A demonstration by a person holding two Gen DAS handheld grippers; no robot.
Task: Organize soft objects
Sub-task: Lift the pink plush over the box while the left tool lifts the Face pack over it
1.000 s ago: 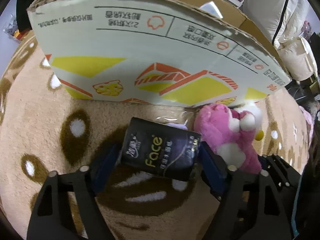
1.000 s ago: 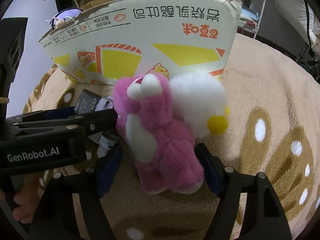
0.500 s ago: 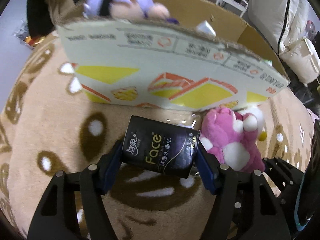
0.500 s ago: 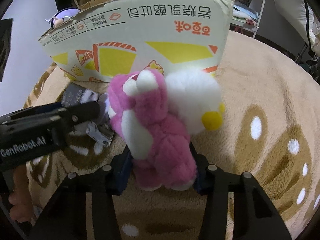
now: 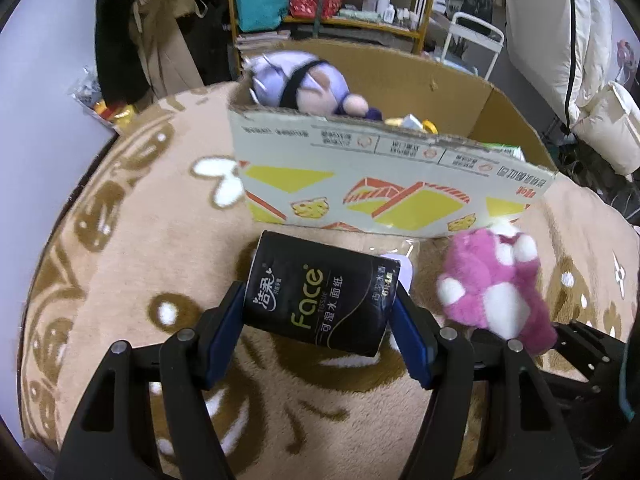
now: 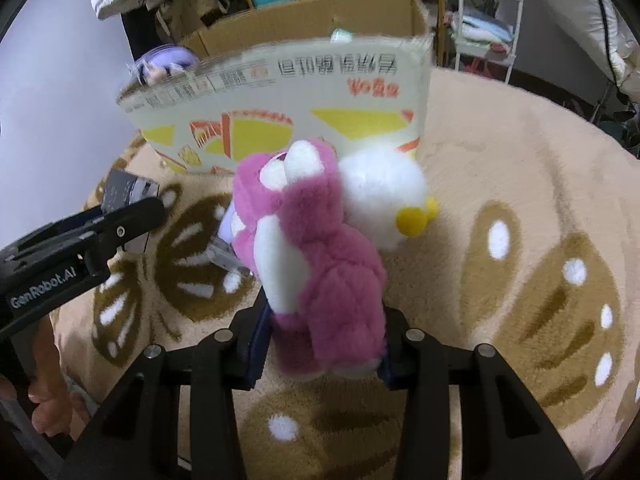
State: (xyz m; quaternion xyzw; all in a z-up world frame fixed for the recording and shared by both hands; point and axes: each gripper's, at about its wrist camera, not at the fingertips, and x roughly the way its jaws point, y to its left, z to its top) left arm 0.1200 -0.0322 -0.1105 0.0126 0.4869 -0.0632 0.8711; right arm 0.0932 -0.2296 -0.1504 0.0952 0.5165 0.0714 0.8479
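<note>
Black tissue pack pinched in the left claw; right claw squeezes the pink plush.

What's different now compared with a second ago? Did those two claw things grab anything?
Yes. The left gripper closed on the black tissue pack and the right gripper closed on the pink plush toy; both jaws were open around them before. Both are now lifted, so the cardboard box shows its inside. The box, the white plush and the rug stayed put.
</note>
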